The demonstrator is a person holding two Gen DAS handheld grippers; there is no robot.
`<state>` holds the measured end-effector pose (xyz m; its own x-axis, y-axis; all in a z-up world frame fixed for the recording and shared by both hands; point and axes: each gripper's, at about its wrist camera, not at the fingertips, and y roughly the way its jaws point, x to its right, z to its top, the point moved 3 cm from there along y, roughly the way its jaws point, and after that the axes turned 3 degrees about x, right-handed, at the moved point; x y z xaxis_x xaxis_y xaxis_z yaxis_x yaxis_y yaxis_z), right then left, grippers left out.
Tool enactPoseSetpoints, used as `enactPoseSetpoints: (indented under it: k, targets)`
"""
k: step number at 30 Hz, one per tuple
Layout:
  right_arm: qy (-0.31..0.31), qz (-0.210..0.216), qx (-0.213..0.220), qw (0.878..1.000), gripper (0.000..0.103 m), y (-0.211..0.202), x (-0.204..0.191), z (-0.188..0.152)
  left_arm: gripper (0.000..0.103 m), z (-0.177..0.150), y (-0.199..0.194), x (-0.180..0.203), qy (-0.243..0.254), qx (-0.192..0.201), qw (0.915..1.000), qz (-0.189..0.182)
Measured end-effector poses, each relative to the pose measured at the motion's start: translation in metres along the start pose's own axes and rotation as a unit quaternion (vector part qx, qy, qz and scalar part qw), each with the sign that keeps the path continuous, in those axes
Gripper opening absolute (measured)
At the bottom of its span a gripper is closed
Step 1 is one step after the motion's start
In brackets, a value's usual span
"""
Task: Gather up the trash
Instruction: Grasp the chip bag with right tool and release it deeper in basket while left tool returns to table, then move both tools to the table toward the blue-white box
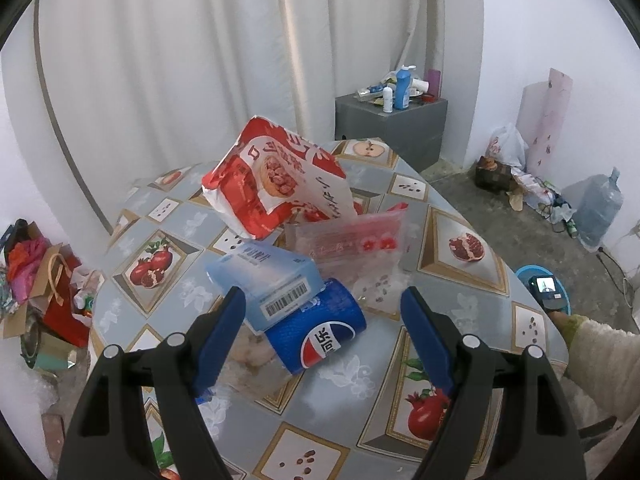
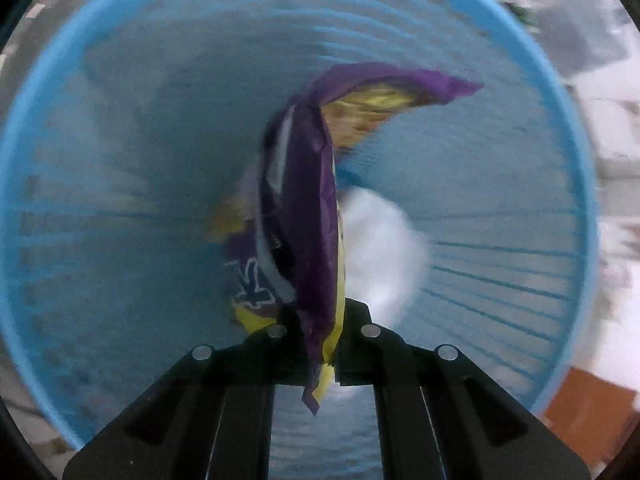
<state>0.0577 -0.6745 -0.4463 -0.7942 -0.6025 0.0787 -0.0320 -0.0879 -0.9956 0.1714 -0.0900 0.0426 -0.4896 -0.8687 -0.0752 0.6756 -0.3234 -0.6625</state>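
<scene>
In the right wrist view my right gripper (image 2: pixel 325 332) is shut on a purple and yellow snack wrapper (image 2: pixel 308 208), which hangs straight down into a blue slatted waste basket (image 2: pixel 100 32). Something white (image 2: pixel 380 248) lies at the basket's bottom. In the left wrist view my left gripper (image 1: pixel 323 300) stands open above the table, with nothing between its blue pads. Just beyond it lie a blue Pepsi can (image 1: pixel 320 330) on its side, a pale blue box (image 1: pixel 266 280) with a barcode, a clear pink pouch (image 1: pixel 352 244) and a red and white snack bag (image 1: pixel 276 178).
The round table (image 1: pixel 464 248) carries a fruit-patterned cloth. The blue basket (image 1: pixel 528 272) stands on the floor right of the table, with a sleeved arm (image 1: pixel 592 352) reaching toward it. A grey cabinet (image 1: pixel 392 128) with bottles stands behind. Bags crowd the floor at left (image 1: pixel 40 280) and right (image 1: pixel 508 160).
</scene>
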Motion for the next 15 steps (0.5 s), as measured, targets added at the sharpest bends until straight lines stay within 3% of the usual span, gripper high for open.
enactPoseSetpoints:
  k: [2,4,9,12,15]
  targets:
    - [0.046,0.084,0.005,0.995,0.009,-0.001,0.000,0.002,0.078,-0.001,0.000,0.001,0.000,-0.001,1.0000,0.001]
    - [0.098,0.158,0.014,0.983,0.022,-0.004,0.007,0.002,0.078,-0.001,-0.001,0.001,0.001,-0.002,1.0000,0.001]
    - [0.132,0.219,0.034,0.966,0.051,-0.018,0.022,0.009,0.078,-0.001,-0.004,0.001,-0.004,0.004,1.0000,-0.005]
    - [0.162,0.262,0.061,0.950,0.059,-0.035,0.037,0.006,0.078,-0.003,-0.008,0.001,-0.006,0.010,0.9999,-0.011]
    - [0.201,0.314,0.095,0.923,0.061,-0.057,0.065,-0.006,0.078,-0.004,-0.015,0.001,-0.010,0.018,0.9996,-0.019]
